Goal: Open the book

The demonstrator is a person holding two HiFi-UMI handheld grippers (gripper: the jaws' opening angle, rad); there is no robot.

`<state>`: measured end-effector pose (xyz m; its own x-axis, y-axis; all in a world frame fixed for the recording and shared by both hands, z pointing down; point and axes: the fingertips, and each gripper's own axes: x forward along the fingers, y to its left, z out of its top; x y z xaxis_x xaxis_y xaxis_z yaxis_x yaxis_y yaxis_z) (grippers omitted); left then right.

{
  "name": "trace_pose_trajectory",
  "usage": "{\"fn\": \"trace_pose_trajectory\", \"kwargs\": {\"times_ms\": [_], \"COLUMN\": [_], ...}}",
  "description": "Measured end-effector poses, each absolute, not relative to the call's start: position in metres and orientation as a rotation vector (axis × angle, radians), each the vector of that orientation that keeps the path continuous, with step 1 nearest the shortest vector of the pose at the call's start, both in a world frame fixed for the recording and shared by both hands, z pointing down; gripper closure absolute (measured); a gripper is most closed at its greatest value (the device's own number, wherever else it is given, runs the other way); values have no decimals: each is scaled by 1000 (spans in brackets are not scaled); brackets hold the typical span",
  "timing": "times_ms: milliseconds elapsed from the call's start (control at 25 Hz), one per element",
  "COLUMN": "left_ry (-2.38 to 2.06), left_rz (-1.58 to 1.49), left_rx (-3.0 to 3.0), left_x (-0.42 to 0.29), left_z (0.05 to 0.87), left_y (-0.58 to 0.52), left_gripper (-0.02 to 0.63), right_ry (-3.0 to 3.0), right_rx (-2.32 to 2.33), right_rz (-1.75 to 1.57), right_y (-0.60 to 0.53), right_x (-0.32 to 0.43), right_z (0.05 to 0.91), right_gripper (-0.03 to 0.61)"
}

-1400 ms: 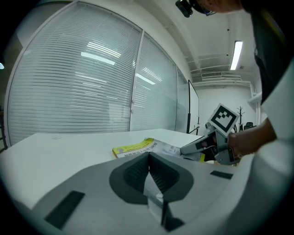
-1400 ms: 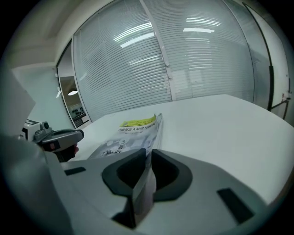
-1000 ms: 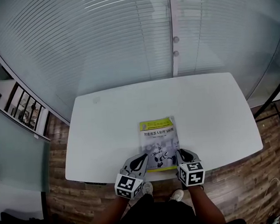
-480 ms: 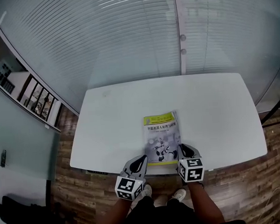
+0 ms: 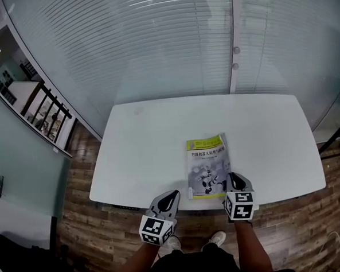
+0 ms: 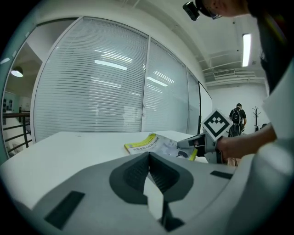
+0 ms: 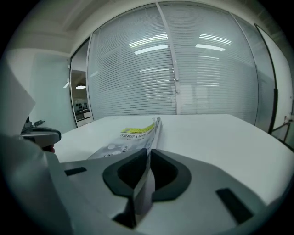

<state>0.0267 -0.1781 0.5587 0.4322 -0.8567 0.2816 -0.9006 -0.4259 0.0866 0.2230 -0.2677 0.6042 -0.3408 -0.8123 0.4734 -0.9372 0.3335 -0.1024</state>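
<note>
A book [image 5: 207, 165] with a yellow-and-grey cover lies shut near the front edge of the white table [image 5: 153, 139]. My right gripper [image 5: 236, 178] sits at its near right corner. In the right gripper view the jaws [image 7: 149, 153] are closing, with the lifted edge of the book's cover [image 7: 155, 131] pinched in the thin slit between the pads. My left gripper [image 5: 172, 194] hangs at the table's front edge, left of the book and apart from it. Its pads [image 6: 148, 157] meet with nothing between them. The book [image 6: 149, 143] and right gripper [image 6: 202, 141] show beyond it.
A glass wall with blinds [image 5: 170, 40] runs behind the table. Wooden floor [image 5: 90, 235] lies around it, with a railing [image 5: 48, 111] at the left. A black stand leg [image 5: 336, 134] is at the right. A person [image 6: 238, 117] stands far off.
My left gripper has drawn away to the left from the book's near left corner. The right gripper has stayed at the near right corner. The head view has shifted.
</note>
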Motion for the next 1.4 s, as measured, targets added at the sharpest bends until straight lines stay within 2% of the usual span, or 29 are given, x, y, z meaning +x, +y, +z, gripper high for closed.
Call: {"fn": "trace_pose_trajectory", "kwargs": {"times_ms": [280, 880, 1400], "left_ry": [-1507, -1460, -1537], "left_rz": [228, 147, 109], "left_rx": [2459, 2469, 2427], "left_x": [-6, -60, -116], "left_z": [560, 563, 561], "left_y": [-164, -146, -128], "left_gripper": [597, 597, 597], "right_ry": [-2172, -1891, -1875], "right_rx": [1598, 1546, 1386], "right_rz": [336, -263, -567], "right_y": [-266, -252, -230], "right_x": [212, 147, 36], "right_z": [582, 528, 496], "right_gripper": [545, 549, 551]}}
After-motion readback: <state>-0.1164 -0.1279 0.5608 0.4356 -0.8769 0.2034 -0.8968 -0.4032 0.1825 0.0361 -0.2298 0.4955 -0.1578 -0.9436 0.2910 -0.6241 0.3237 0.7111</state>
